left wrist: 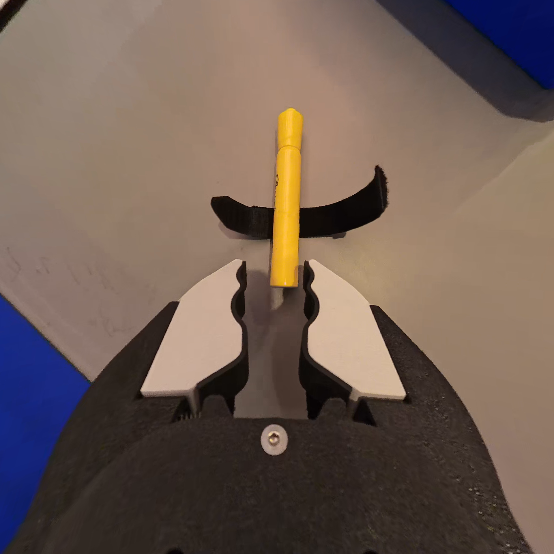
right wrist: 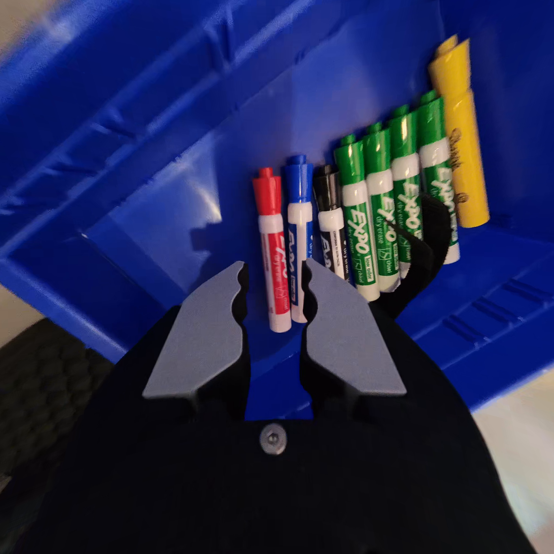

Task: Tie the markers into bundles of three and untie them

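1. Where the left wrist view looks down on the grey tabletop [left wrist: 120,150], a yellow marker [left wrist: 286,198] is seen lying lengthwise across a black hook-and-loop strap [left wrist: 329,214], whose right end curls upward.
2. The left gripper [left wrist: 275,263] is held with its jaws apart; the marker's near end is seen between the fingertips, and no contact with either finger can be made out.
3. Blue surfaces are visible at the upper right corner [left wrist: 509,39] and lower left edge of that view.
4. In the right wrist view, a blue plastic bin [right wrist: 135,150] is shown with markers laid side by side on its floor: a red marker [right wrist: 274,254], a blue marker [right wrist: 298,227], a black marker [right wrist: 329,218], four green markers [right wrist: 380,209], and a second yellow marker [right wrist: 461,156].
5. A second black strap [right wrist: 425,254] is draped over the lower ends of the green markers.
6. The right gripper [right wrist: 276,266] is held over the bin with its jaws apart and nothing between them; the red and blue markers are seen in the gap between the fingertips.
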`<move>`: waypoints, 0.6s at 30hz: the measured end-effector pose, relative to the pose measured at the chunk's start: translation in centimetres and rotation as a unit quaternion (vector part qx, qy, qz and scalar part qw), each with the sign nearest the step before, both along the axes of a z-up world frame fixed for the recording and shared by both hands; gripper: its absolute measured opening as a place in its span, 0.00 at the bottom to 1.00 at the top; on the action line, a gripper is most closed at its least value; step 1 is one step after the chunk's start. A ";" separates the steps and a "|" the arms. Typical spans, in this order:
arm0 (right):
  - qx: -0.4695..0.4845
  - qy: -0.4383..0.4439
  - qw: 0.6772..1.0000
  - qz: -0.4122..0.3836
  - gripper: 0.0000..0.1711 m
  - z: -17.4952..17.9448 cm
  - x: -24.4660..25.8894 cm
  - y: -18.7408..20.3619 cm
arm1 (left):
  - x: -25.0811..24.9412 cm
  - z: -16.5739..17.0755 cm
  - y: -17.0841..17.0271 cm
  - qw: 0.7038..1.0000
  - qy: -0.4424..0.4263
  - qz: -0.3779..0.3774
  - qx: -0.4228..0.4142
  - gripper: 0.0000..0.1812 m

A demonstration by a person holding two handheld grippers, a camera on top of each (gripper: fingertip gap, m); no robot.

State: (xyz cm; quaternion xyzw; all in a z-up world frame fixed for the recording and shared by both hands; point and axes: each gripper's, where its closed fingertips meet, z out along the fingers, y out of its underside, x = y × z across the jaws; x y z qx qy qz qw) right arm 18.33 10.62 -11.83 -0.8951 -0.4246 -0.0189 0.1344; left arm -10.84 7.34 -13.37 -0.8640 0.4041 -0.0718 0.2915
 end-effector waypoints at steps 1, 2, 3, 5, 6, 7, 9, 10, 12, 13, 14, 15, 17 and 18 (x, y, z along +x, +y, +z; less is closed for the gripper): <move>0.020 0.025 0.999 -0.001 0.22 1.0 -0.5 0.1 | 0.1 -0.3 0.1 1.000 0.009 -0.002 -0.007 0.19; 0.040 0.050 0.998 -0.004 0.22 2.2 -0.9 0.1 | 0.2 -0.8 0.1 1.000 0.017 -0.003 -0.019 0.19; 0.061 0.076 0.995 -0.006 0.22 3.4 -1.4 0.1 | 0.3 -1.3 0.0 0.999 0.022 -0.003 -0.035 0.19; 0.106 0.126 0.986 -0.010 0.22 5.7 -2.4 -0.1 | 1.0 -2.0 -0.1 0.998 0.005 -0.004 -0.064 0.15; 0.127 0.153 0.980 -0.012 0.21 6.7 -3.0 -0.4 | 1.5 -2.0 0.0 0.997 -0.018 0.001 -0.070 0.14; 0.146 0.184 0.972 -0.015 0.22 7.8 -3.7 -0.8 | 1.7 -2.1 0.1 0.996 -0.032 0.008 -0.079 0.10; 0.183 0.263 0.947 -0.020 0.21 10.1 -5.6 -1.6 | 1.9 -2.0 0.1 0.994 -0.051 0.013 -0.096 0.10; 0.198 0.309 0.930 -0.025 0.21 11.2 -6.6 -2.2 | 2.0 -1.9 0.0 0.993 -0.059 0.010 -0.104 0.10; 0.209 0.405 0.889 -0.030 0.19 13.2 -8.9 -3.6 | 2.3 -0.8 0.0 0.991 -0.096 0.006 -0.095 0.10; 0.206 0.447 0.870 -0.026 0.19 13.9 -10.2 -4.5 | 2.4 0.3 0.0 0.989 -0.121 0.008 -0.080 0.10; 0.200 0.478 0.855 -0.020 0.18 14.3 -11.4 -5.3 | 2.4 1.8 0.0 0.987 -0.149 0.010 -0.063 0.10; 0.197 0.500 0.843 -0.016 0.18 14.6 -12.5 -6.0 | 2.5 3.7 -0.2 0.982 -0.182 0.006 -0.040 0.10; 0.190 0.542 0.819 -0.012 0.20 15.0 -15.0 -7.0 | 2.9 8.2 -0.9 0.967 -0.255 -0.006 0.006 0.10; 0.180 0.569 0.802 -0.014 0.22 15.3 -16.2 -7.4 | 3.1 10.4 -1.4 0.957 -0.288 -0.014 0.026 0.10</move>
